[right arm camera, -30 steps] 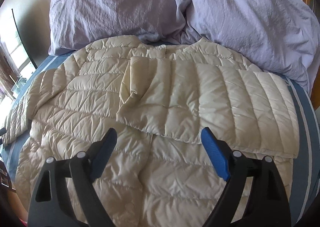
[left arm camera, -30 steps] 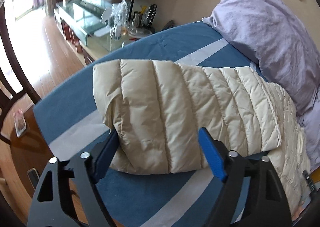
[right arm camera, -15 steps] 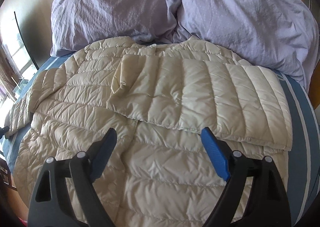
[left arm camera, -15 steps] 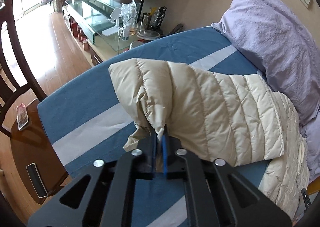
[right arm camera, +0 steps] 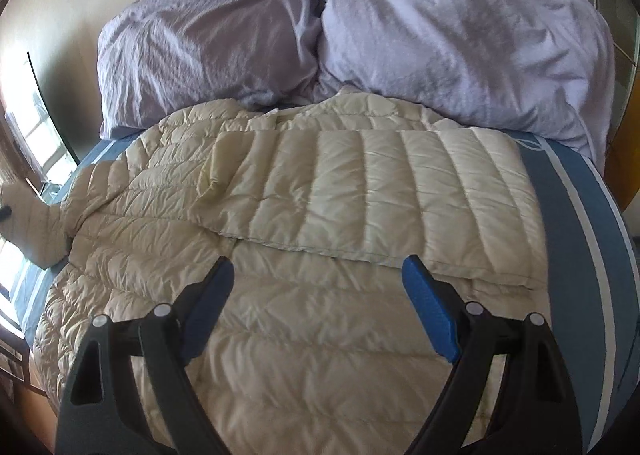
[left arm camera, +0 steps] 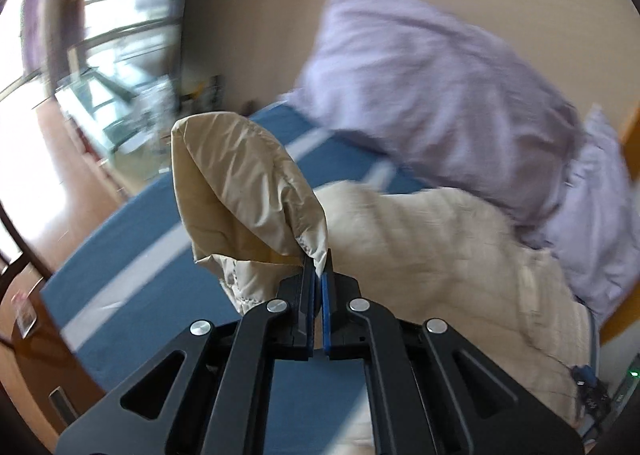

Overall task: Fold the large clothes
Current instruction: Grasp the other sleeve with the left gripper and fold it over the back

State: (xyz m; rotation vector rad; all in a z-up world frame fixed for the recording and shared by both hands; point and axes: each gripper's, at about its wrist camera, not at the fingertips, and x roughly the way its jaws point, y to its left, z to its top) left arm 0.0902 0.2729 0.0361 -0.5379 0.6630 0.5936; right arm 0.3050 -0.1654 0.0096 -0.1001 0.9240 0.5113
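Left wrist: left claw pinches jacket sleeve | right claw wide over jacket | pillows beyond

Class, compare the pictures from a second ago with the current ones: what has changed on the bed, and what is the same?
The left gripper closed on the cuff of the cream jacket's left sleeve and lifted it off the blue bedspread, swinging toward the jacket body. The right gripper stayed open over the jacket, holding nothing. The folded right sleeve and lilac pillows stayed put.

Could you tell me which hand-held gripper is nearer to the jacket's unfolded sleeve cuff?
Left. The left hand-held gripper pinches the sleeve cuff; the right hand-held gripper hovers open over the jacket body.
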